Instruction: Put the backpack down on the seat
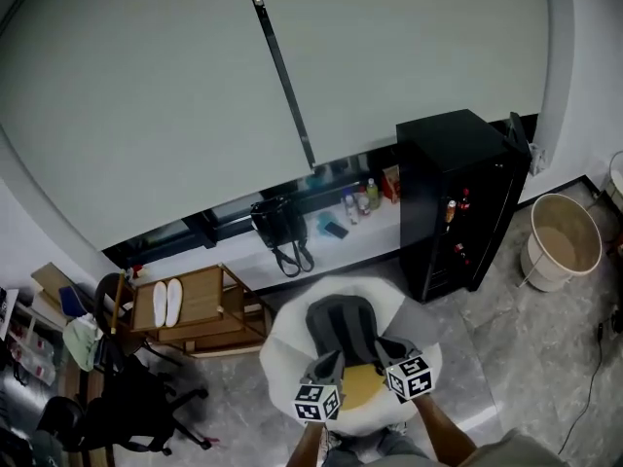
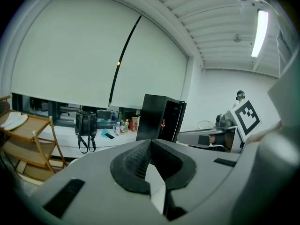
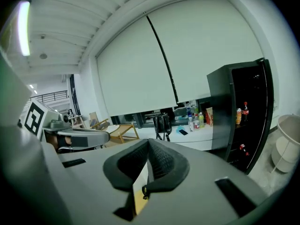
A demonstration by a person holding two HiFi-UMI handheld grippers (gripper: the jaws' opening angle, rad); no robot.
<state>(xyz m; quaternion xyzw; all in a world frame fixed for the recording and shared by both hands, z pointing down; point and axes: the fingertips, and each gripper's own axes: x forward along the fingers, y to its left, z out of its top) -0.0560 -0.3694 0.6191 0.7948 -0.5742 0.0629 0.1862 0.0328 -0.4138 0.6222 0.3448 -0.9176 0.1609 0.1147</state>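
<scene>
In the head view a dark grey backpack [image 1: 341, 327] lies on a round white seat [image 1: 284, 337], and a yellow part [image 1: 362, 385] shows at its near end. My left gripper [image 1: 329, 363] and right gripper [image 1: 387, 350] sit at the backpack's near corners, one on each side of the yellow part. Both are shut. In the left gripper view the left gripper [image 2: 150, 146] has its pads meeting with nothing between them, and only white shows below. The right gripper [image 3: 147, 146] is closed the same way, with a yellow surface and a black zipper pull [image 3: 144, 191] below it.
A black bag [image 1: 280, 224] with hanging straps sits on the window ledge beside several bottles [image 1: 358, 200]. A black cabinet [image 1: 458, 197] stands to the right of the seat, with a beige bucket [image 1: 560, 241] beyond it. A wooden rack [image 1: 190, 305] and an office chair [image 1: 136, 402] stand to the left.
</scene>
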